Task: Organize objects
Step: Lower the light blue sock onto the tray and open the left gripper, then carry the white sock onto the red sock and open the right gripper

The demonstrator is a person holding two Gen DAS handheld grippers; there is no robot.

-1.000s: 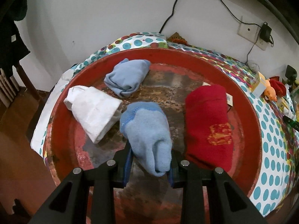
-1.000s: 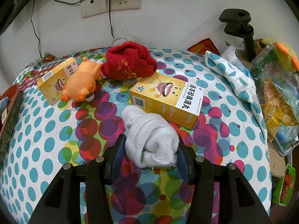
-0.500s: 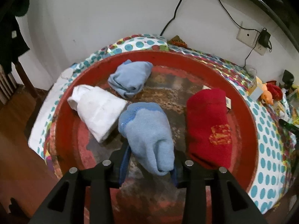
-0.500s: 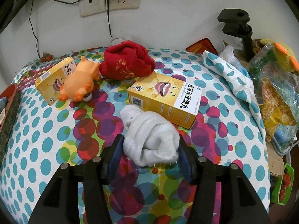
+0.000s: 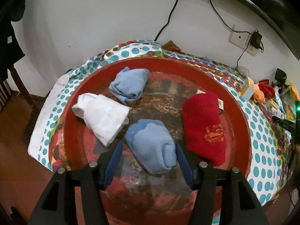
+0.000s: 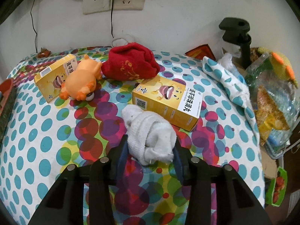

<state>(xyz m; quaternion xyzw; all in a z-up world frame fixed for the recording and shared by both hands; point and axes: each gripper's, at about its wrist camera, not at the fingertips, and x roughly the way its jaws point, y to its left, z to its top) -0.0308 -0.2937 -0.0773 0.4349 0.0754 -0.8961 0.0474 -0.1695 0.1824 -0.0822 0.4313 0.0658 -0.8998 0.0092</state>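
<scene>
In the left wrist view a light blue rolled sock point(image 5: 151, 146) lies in the round red tray point(image 5: 78, 131), between the jaws of my left gripper point(image 5: 148, 147). Those jaws are opening; the left pad stands clear of the sock. Also in the tray are a white sock bundle point(image 5: 102, 115), a second blue bundle point(image 5: 129, 89) and a red sock point(image 5: 203, 127). In the right wrist view my right gripper point(image 6: 150, 143) is closing on a white rolled sock point(image 6: 150, 133) on the dotted cloth, both pads pressing its sides.
Beyond the white sock lie a yellow box point(image 6: 166, 103), a red sock bundle point(image 6: 131, 65), an orange toy point(image 6: 80, 80) and a second yellow box point(image 6: 54, 75). Plastic bags point(image 6: 271, 97) and a black clamp point(image 6: 238, 37) crowd the right edge. Wall sockets point(image 6: 114, 1) sit behind.
The left jaws have spread wide and let go of the blue sock, which now rests in the tray. The right jaws have narrowed onto the white sock.
</scene>
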